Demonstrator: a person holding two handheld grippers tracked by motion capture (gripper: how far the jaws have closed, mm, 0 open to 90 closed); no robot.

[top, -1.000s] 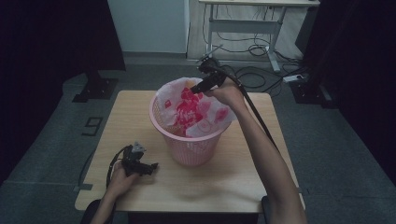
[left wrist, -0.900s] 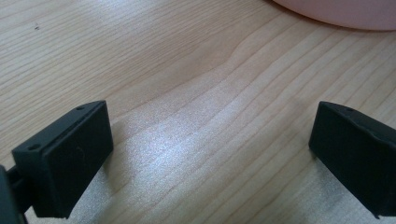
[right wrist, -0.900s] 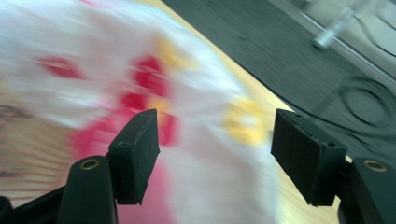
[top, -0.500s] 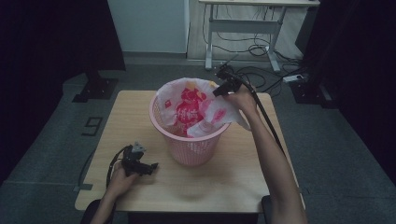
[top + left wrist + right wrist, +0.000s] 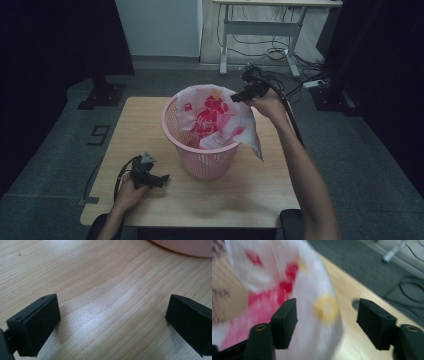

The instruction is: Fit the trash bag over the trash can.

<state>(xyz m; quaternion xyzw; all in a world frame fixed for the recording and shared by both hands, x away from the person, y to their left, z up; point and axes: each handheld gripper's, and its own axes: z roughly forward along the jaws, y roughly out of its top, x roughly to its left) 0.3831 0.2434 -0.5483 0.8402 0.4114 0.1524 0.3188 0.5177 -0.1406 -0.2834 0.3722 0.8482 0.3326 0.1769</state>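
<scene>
We see the bag (image 5: 215, 117) lining the pink basket (image 5: 200, 160) mid-table (image 5: 250, 195), one flap draped over its right rim. Our right gripper (image 5: 236, 97) hovers there, jaws just reopened and apart, gripping nothing. Our left gripper (image 5: 162, 178) rests open on the table.

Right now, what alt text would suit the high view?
A pink basket stands on a wooden table, lined with a white-and-red bag. The right tool, open, hovers at the bag's far edge; the left tool rests on the table.
</scene>
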